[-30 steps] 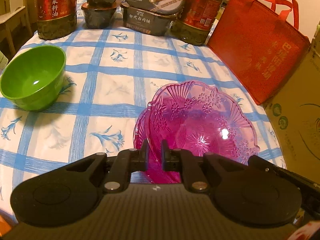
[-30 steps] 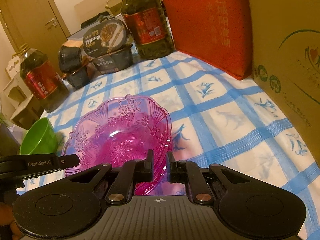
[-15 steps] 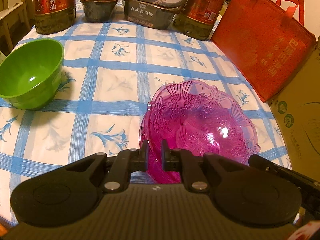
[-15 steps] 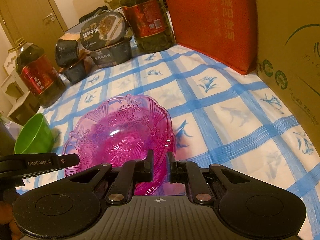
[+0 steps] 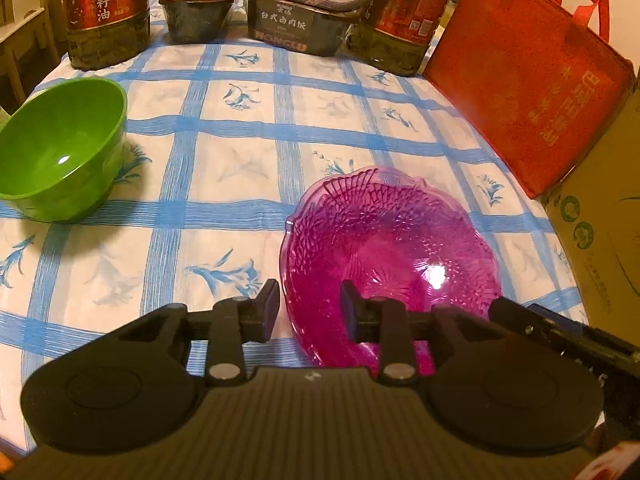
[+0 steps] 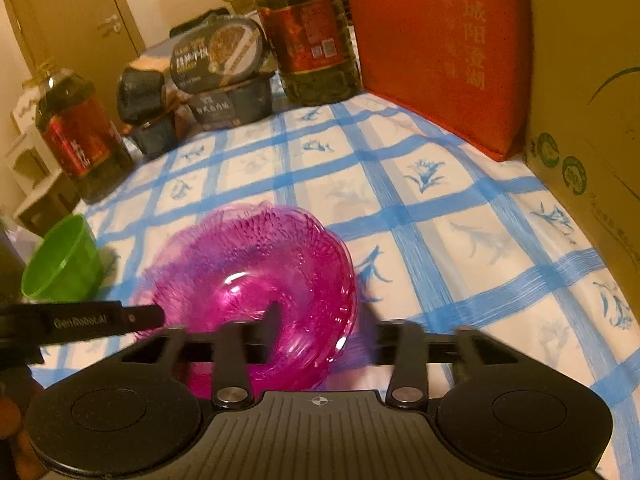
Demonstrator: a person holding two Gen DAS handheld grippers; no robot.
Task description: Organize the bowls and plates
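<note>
A pink see-through patterned bowl [image 5: 392,248] rests on the blue-checked tablecloth [image 5: 240,168]; it also shows in the right wrist view [image 6: 248,264]. My left gripper [image 5: 308,310] is open, its jaws standing either side of the bowl's near-left rim. My right gripper [image 6: 320,324] is open, its jaws either side of the bowl's near-right rim. A green bowl [image 5: 60,148] stands upright at the left, apart from both grippers; it also shows in the right wrist view [image 6: 60,260].
Two oil bottles [image 5: 106,12] [image 5: 404,20] and stacked ready-meal boxes [image 5: 300,28] line the far edge. A red bag [image 5: 528,76] and a cardboard box [image 5: 600,220] stand along the right. The table's left edge runs beside the green bowl.
Both grippers have opened and let go of the pink bowl's rim. The bowl now sits lower on the cloth. Both views are a little blurred by motion.
</note>
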